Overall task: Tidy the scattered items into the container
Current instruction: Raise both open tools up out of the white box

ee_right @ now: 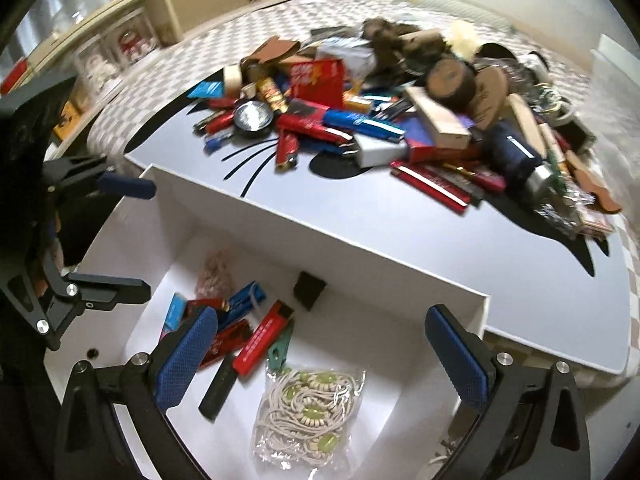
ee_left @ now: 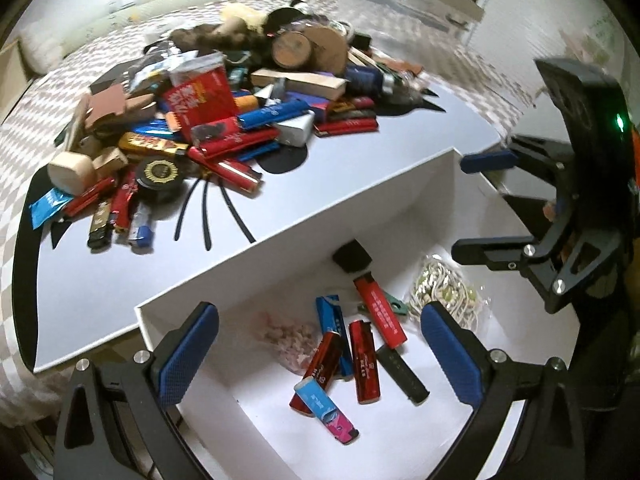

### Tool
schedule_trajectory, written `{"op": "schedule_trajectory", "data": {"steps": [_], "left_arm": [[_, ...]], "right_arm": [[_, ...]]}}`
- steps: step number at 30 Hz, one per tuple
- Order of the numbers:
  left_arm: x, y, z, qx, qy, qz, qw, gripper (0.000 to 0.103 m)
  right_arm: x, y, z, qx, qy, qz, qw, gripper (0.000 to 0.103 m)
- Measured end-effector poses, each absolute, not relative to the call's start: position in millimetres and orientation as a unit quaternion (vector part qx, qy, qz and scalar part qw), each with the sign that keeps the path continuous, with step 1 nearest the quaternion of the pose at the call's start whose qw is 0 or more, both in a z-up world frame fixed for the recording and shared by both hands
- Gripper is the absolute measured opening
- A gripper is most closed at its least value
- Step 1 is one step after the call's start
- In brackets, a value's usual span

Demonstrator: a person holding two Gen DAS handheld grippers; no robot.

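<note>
Left gripper (ee_left: 320, 354) fingers wide apart, empty | right gripper (ee_right: 322, 354) likewise | lighters (ee_left: 362, 360) below, in white box (ee_left: 304, 248) | pile (ee_left: 224, 108) beyond

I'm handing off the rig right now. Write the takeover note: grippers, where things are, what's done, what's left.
Left gripper: open, nothing between the pads, over the white box.
Right gripper: open, empty, over the same box.
Done: several lighters, a bagged cord bracelet set, a pink bag and a small black piece lie in the box.
Left: the big pile of lighters, packets and wooden pieces on the grey mat behind the box.
</note>
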State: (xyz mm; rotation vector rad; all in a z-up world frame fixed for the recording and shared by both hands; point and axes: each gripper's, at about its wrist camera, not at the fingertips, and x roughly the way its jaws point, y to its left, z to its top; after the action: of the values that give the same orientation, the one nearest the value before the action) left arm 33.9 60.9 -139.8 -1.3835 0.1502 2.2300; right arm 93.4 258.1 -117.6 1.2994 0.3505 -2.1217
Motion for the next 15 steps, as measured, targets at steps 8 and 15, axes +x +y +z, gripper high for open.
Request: {"op": "schedule_trajectory", "data": {"steps": [8, 15], "left_arm": [[38, 52, -131, -0.488, 0.044, 0.843, 0.220, 0.102], [45, 48, -118, -0.470, 0.028, 0.857, 0.207, 0.102]], "right_arm": [[106, 259, -108, 0.471, 0.111, -0.834, 0.265, 0.103], [112, 266, -96, 0.451, 0.087, -0.859, 0.228, 0.103]]}}
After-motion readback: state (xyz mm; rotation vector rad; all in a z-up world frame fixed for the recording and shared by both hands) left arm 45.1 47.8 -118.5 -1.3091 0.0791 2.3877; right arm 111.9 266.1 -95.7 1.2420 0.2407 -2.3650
